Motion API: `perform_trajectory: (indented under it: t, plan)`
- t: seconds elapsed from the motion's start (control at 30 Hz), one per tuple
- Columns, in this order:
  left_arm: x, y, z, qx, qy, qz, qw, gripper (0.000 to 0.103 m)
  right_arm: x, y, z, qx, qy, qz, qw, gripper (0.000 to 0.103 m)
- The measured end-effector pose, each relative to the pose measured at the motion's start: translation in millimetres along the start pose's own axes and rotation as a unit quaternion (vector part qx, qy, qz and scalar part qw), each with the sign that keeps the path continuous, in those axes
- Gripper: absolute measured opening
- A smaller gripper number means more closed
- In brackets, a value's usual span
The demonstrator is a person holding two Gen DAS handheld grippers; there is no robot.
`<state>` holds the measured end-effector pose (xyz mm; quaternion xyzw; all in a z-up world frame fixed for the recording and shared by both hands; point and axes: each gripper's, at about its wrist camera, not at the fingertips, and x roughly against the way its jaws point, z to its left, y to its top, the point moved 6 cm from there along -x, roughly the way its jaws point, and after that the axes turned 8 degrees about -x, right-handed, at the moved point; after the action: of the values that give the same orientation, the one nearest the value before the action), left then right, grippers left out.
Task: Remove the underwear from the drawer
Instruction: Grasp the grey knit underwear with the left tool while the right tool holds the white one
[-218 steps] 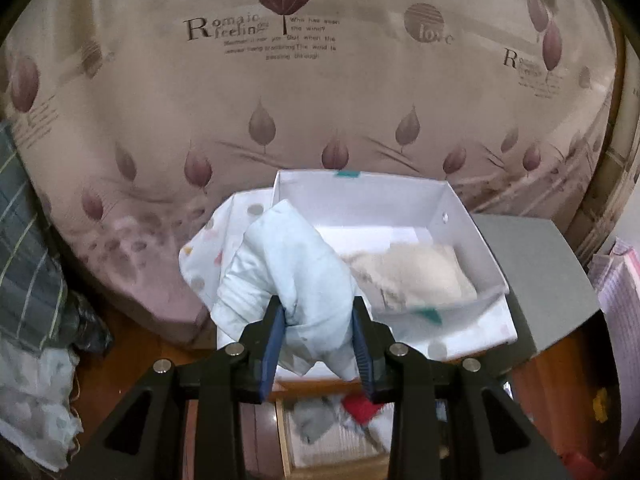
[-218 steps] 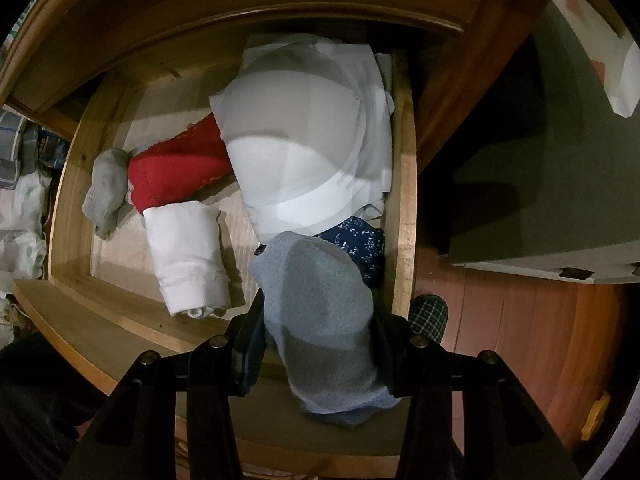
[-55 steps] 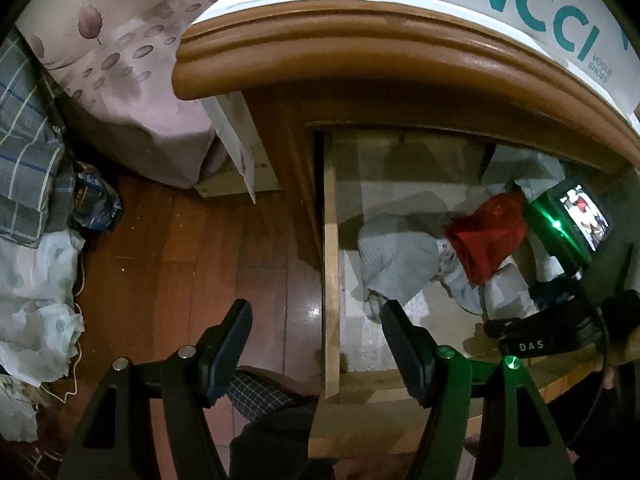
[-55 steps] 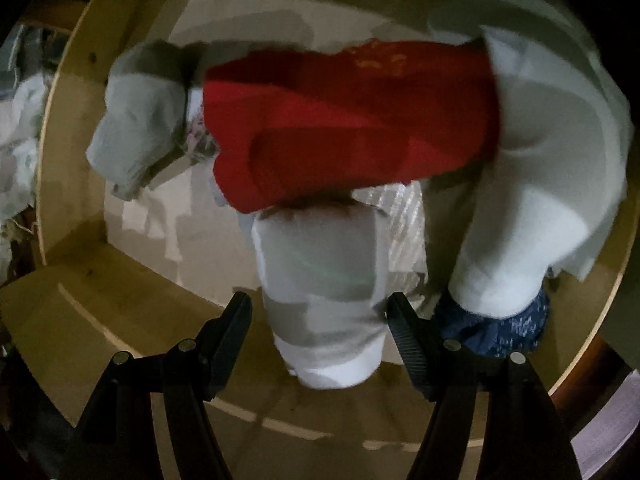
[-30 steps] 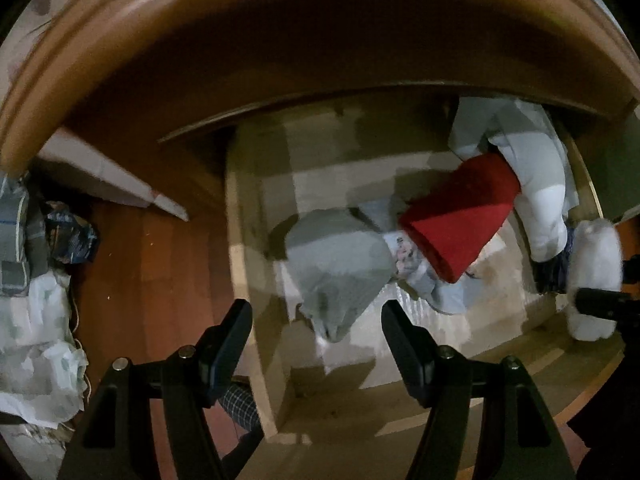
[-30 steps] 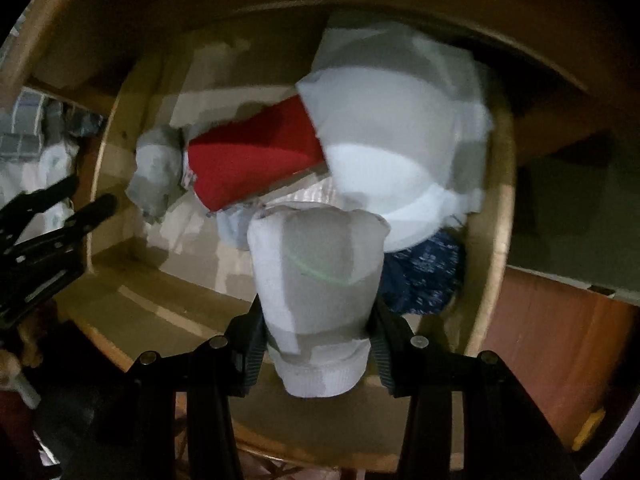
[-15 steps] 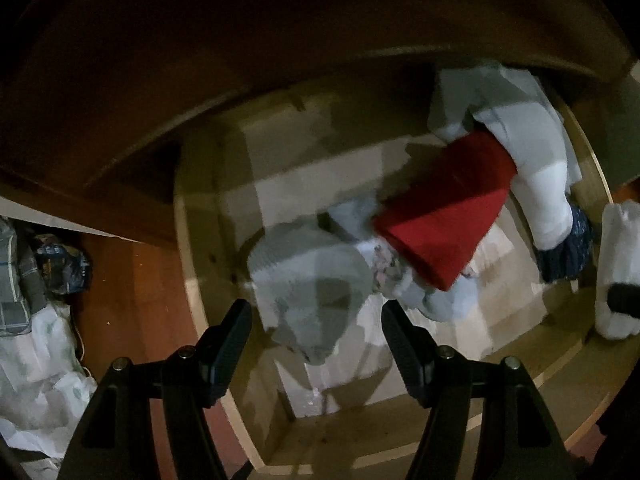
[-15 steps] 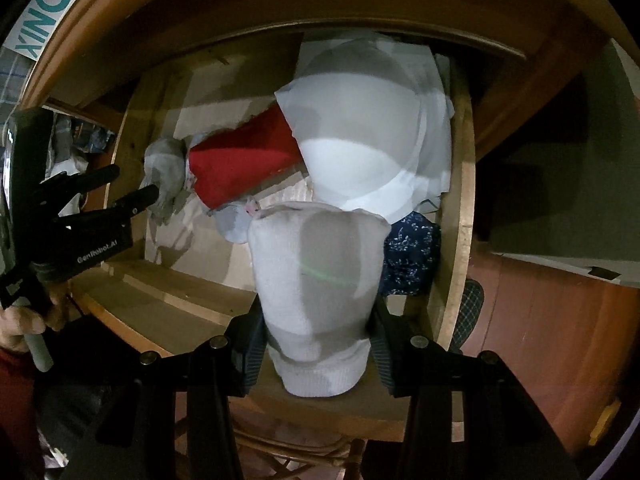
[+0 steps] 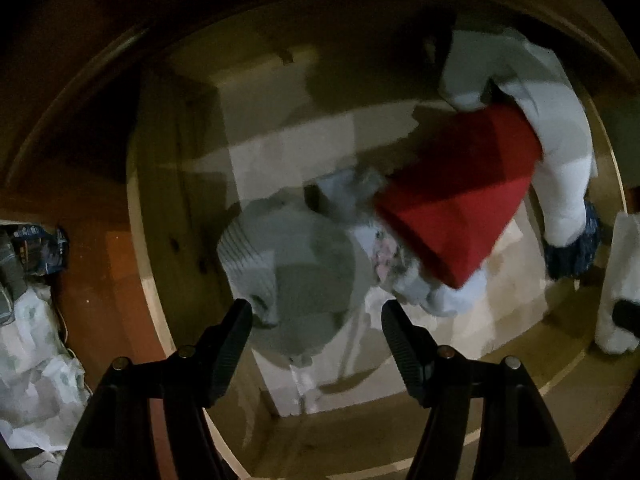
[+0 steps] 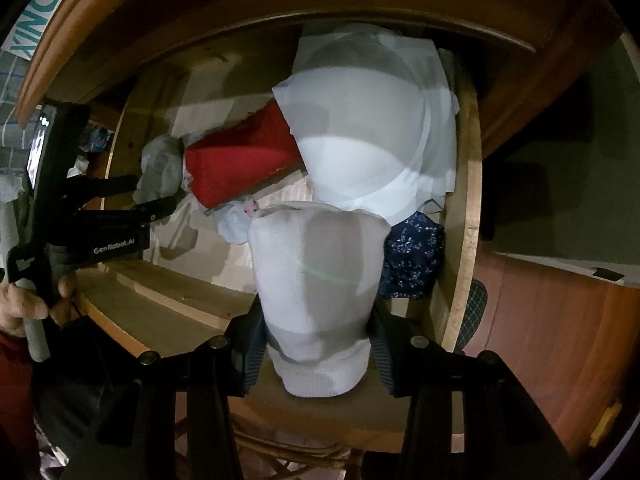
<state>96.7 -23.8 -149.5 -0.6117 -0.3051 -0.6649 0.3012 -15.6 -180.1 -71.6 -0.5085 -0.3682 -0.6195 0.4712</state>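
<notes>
Pointing straight down into the wooden drawer (image 9: 172, 216), the left hand-held gripper (image 9: 316, 316) hangs open above a grey rolled garment (image 9: 296, 280). The right hand-held gripper (image 10: 316, 344) clamps a white rolled underwear piece (image 10: 316, 280) above the drawer's front; the dim left view is blurred.

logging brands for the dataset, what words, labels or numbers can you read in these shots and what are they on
"GenRobot.AI": white print on the body of the left gripper, seen in the right wrist view.
Teal capital letters on the white box on top of the cabinet: cut off by the frame edge, not readable as a word.
The small screen on the left gripper's handset: too small to read.
Left wrist view: no text.
</notes>
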Motion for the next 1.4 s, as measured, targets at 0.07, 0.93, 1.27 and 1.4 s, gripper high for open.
perform_trajectory:
  t: [0.07, 0.93, 1.27, 1.4]
  plan:
    - [-3.4, 3.8, 5.5, 0.007, 0.009, 0.007, 0.9999, 0.069, 0.1, -0.8, 0.2, 0.001, 0.0, 0.0, 1.0, 0.043]
    - [5.1, -3.8, 7.7, 0.003, -0.005, 0.022, 0.9998, 0.024, 0.0, -3.0, 0.7, -0.001, 0.002, -0.01, 1.0, 0.043]
    - [20.7, -18.6, -0.2, 0.011, -0.015, 0.014, 0.9997, 0.024, -2.2, 0.5, 5.1, -0.004, -0.007, -0.026, 1.0, 0.043]
    - [29.4, -14.1, 2.9, 0.016, -0.018, 0.01, 0.9996, 0.024, -1.5, 1.3, 6.8, -0.003, -0.01, -0.03, 1.0, 0.043]
